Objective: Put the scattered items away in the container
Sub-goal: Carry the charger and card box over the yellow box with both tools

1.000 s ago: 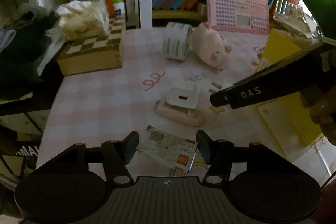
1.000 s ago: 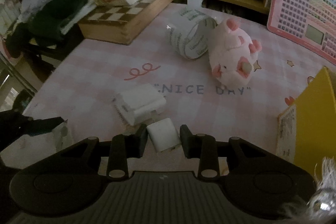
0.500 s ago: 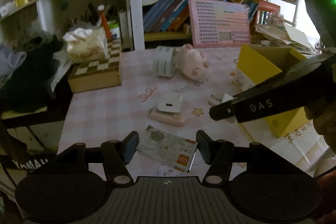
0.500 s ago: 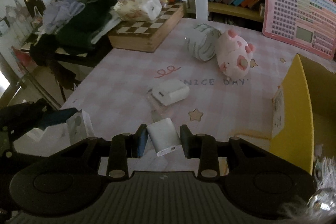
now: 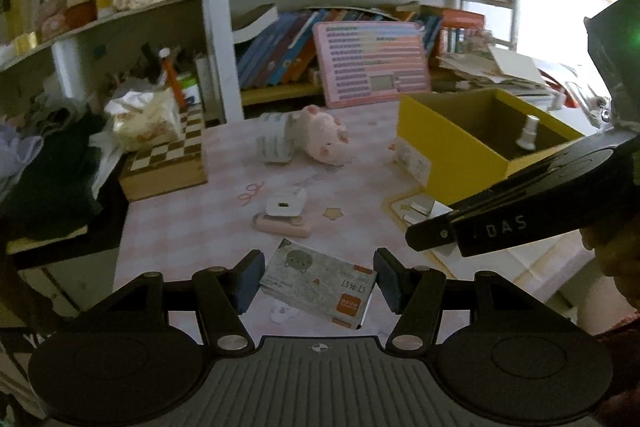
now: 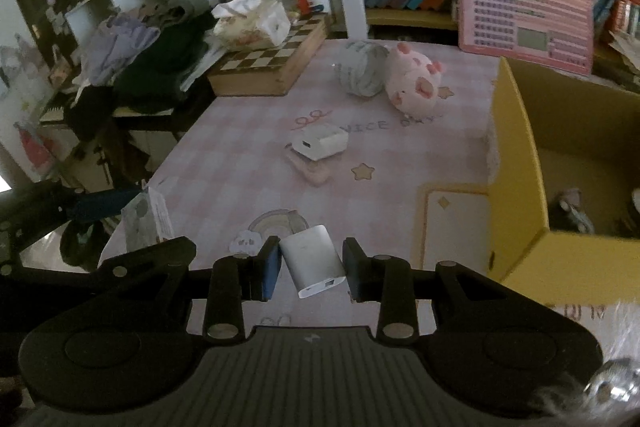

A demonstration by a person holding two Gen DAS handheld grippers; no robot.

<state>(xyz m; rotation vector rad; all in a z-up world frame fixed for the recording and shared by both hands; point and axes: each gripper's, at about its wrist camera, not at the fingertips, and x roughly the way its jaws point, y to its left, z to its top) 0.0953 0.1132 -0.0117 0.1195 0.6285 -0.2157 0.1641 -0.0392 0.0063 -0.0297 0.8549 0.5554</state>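
My left gripper is shut on a grey printed packet and holds it above the pink checked table. My right gripper is shut on a small white charger block, also lifted. The yellow container box stands at the right, open, with small items inside; it also shows in the right wrist view. On the table lie a white adapter on a pink flat item, a pink plush pig and a tape roll.
A chessboard box with a tissue pack sits at the table's far left. A pink toy keyboard leans against bookshelves behind. Dark clothes pile left of the table. A yellow-edged card lies before the box.
Both grippers have risen and pulled back from the table with their items held. The table items look smaller and the yellow box's inside has come into view.
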